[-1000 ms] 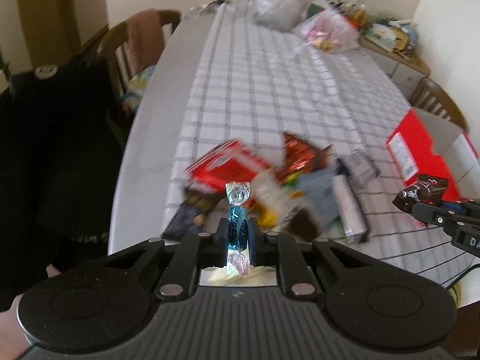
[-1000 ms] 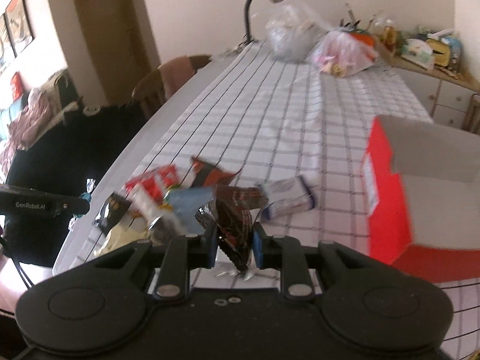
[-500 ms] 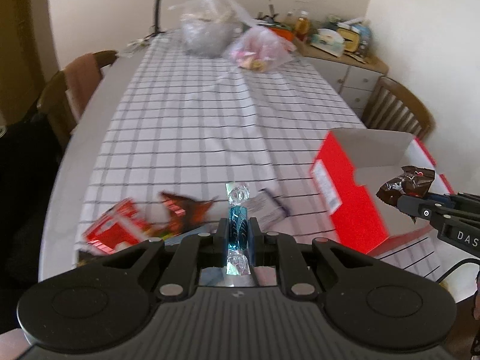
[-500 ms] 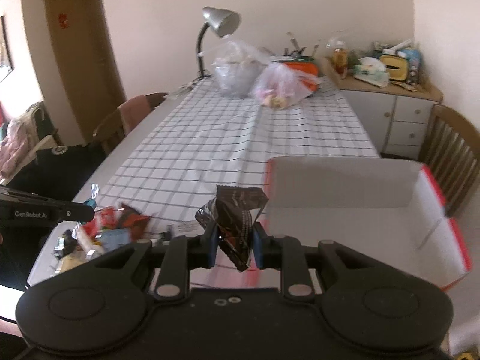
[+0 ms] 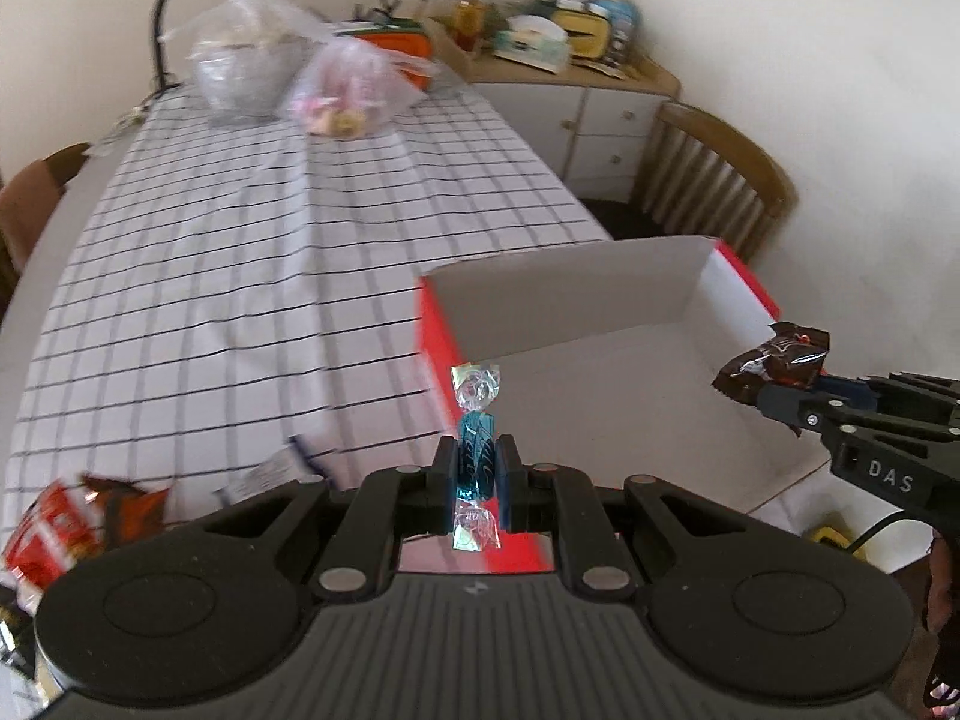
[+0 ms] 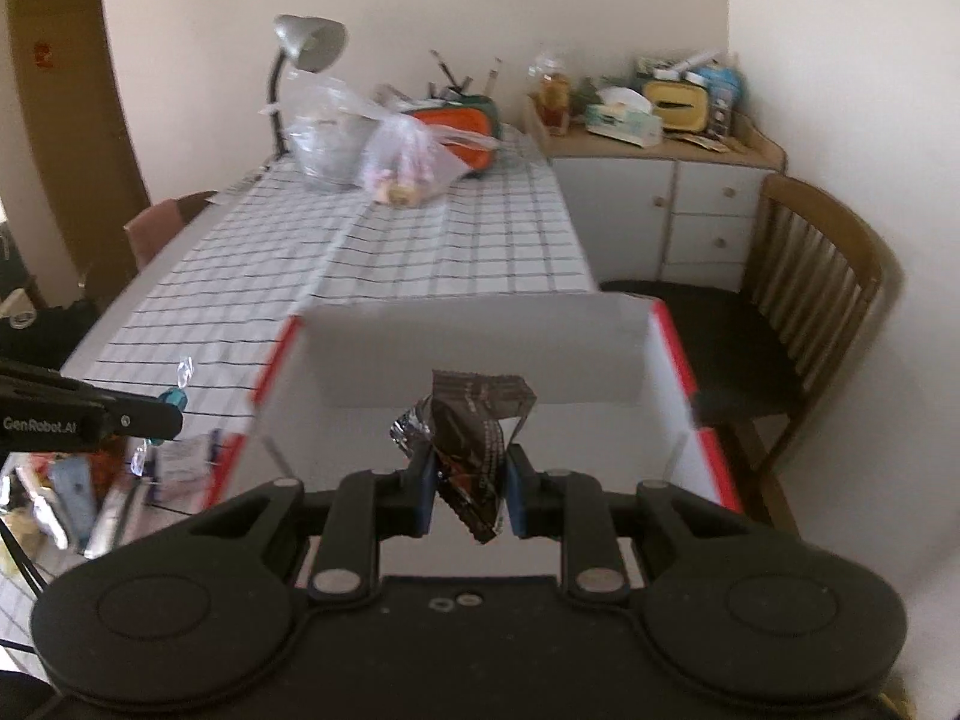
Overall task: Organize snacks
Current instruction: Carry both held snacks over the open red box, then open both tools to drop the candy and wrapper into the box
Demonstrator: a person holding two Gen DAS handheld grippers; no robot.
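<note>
**Two wrapped snacks held over the red box**

A long table under a white checked tablecloth (image 5: 240,276) fills both views, with a desk lamp (image 6: 303,54) and two clear plastic bags (image 5: 300,78) at its far end. A wooden chair (image 6: 822,300) and a cluttered white cabinet (image 6: 666,204) stand along the wall. At the table's near end sits an open red cardboard box (image 6: 600,348) with a white inside. A heap of loose snack packets (image 5: 78,516) lies on the cloth beside the box.

The right gripper (image 6: 468,474) is clamped tight on a dark brown foil snack packet (image 6: 474,420), held above the box's interior. The left gripper (image 5: 478,471) is pinched closed on a blue twist-wrapped candy (image 5: 477,450), standing upright between its pads, at the box's near edge.
</note>
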